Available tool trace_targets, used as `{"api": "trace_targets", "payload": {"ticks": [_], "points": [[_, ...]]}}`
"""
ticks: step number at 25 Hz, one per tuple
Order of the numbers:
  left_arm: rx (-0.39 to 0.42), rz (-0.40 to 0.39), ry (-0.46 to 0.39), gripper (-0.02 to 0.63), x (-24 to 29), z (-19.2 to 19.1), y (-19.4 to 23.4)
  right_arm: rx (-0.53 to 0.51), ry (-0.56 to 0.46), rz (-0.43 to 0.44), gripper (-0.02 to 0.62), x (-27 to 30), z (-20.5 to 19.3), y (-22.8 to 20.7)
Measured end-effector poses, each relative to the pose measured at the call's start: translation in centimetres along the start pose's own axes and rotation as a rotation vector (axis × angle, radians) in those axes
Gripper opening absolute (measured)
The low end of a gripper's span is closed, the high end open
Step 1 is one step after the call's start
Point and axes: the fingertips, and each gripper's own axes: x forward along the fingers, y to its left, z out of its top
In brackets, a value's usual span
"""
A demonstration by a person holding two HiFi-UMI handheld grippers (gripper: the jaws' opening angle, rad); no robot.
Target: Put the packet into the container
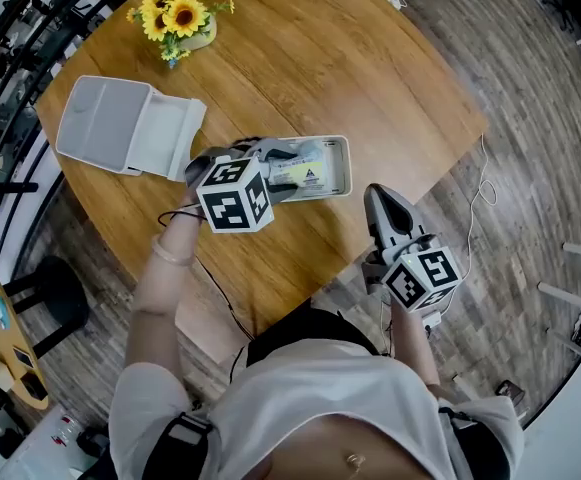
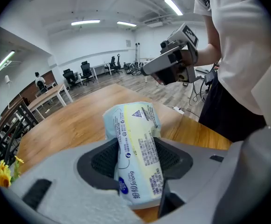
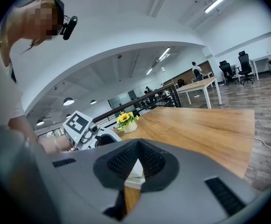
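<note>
Pale blue-yellow packet (image 2: pixel 137 157) held tilted over open white container (image 1: pixel 346 168).

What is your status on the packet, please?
Left gripper shut on packet, at container, not released. Right gripper shut, empty. Nothing in the way.

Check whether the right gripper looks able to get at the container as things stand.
Probably yes: the right gripper hangs just beyond the table, pointing at the container across bare wood. The left gripper, shut on the packet, occupies the container's other end.
</note>
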Motion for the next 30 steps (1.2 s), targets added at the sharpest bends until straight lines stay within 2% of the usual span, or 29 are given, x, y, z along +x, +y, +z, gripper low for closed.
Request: {"api": "trace_targets", "payload": {"ticks": [13, 20, 30], "points": [[0.006, -0.048, 0.028, 0.225, 2.0, -0.9, 0.0, 0.022, 0.025, 0.011, 0.011, 0.5, -1.0, 0.0], [0.017, -0.061, 0.072, 0.225, 3.3, -2.0, 0.1, 0.002, 0.043, 0.008, 0.011, 1.3, -1.1, -0.4], [0.005, -0.052, 0.046, 0.242, 4.2, -2.3, 0.3, 0.01, 0.056, 0.002, 0.011, 2.0, -1.9, -1.1]]}}
